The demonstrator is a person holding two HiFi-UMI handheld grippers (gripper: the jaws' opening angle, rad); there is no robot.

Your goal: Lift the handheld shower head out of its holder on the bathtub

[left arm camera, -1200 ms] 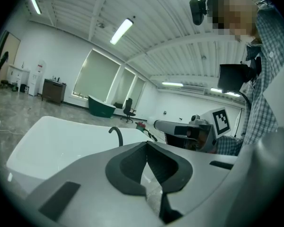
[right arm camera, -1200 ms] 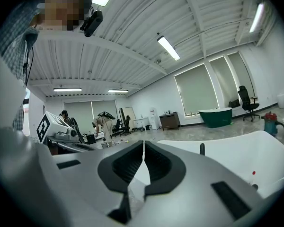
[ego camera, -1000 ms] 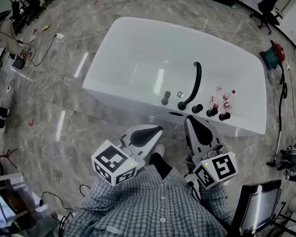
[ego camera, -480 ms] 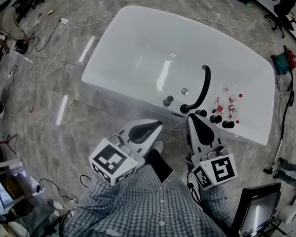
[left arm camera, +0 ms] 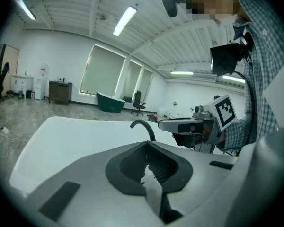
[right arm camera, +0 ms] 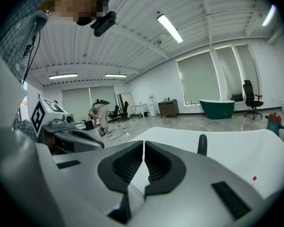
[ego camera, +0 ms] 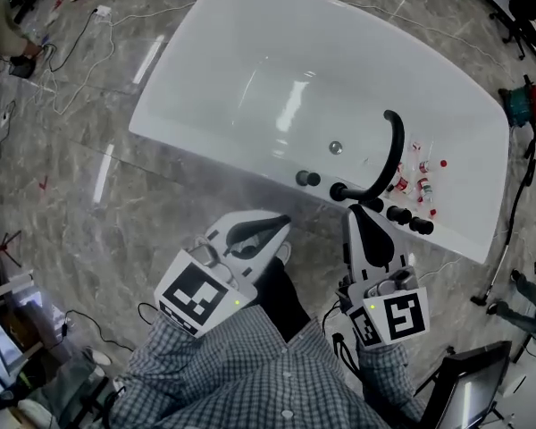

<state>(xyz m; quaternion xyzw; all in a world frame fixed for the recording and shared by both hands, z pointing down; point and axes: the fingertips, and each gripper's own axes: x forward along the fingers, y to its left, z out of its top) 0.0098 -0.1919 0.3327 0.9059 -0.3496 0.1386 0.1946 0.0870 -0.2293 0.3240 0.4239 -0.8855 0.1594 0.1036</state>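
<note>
Handheld shower head, black: it sits somewhere in the row of short black fittings along the near rim of the glossy white oval bathtub. From the head view I cannot tell which stub it is. A tall black arched spout rises from that row and curves over the basin. One more black stub stands apart to its left. A small round chrome fitting sits on the tub wall, just inside the rim. Several small red-and-white items lie inside the tub to the right of the spout.

The grey left hand-held gripper is clenched, its ribbed black pads pressed together with nothing between them. It hangs over the grey marbled floor, short of the rim. The grey right hand-held gripper is also clenched and empty. In the head view its tip lies just beside the spout's base; its own view shows the spout ahead and apart from the jaws. Both are held out in front of a person's grey checked shirt. Neither touches any fitting.
</note>
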